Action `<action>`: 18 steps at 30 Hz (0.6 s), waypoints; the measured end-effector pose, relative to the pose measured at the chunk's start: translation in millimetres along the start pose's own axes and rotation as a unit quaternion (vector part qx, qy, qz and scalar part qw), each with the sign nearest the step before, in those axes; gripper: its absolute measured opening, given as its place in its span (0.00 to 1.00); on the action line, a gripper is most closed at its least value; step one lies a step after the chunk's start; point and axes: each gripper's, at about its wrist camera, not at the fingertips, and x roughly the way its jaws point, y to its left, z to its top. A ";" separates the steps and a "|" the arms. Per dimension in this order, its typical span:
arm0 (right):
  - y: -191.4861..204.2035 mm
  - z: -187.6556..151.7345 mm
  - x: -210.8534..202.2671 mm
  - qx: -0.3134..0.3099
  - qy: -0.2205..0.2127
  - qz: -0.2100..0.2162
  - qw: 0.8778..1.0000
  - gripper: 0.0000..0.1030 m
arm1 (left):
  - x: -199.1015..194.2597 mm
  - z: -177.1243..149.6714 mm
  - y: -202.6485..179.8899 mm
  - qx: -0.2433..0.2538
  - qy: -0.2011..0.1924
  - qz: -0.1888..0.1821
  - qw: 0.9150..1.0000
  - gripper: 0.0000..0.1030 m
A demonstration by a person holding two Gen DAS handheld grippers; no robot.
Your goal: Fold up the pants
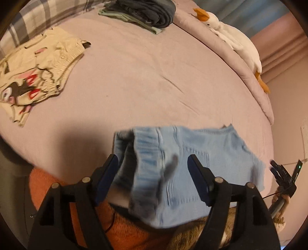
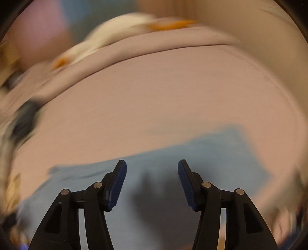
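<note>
The light-blue denim shorts (image 1: 194,153) lay at the near edge of the pink bed (image 1: 144,77), beneath the left gripper (image 1: 153,169) and right gripper (image 2: 152,180), both spread wide and holding nothing.

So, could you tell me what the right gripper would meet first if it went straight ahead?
Most likely the light blue pants lying just ahead of the open right gripper, though motion blur leaves depth unclear.

— What do you see along the far edge of your bed (image 1: 154,77)?
— A plush goose (image 1: 236,42) and stacked dark clothes (image 1: 146,13); a cream printed garment (image 1: 32,77) lies at your left.
</note>
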 end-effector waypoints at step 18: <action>214.5 -15.9 114.8 -0.199 0.193 0.125 0.953 0.14 | 24.3 0.0 4.0 0.006 -0.036 0.006 0.999 0.27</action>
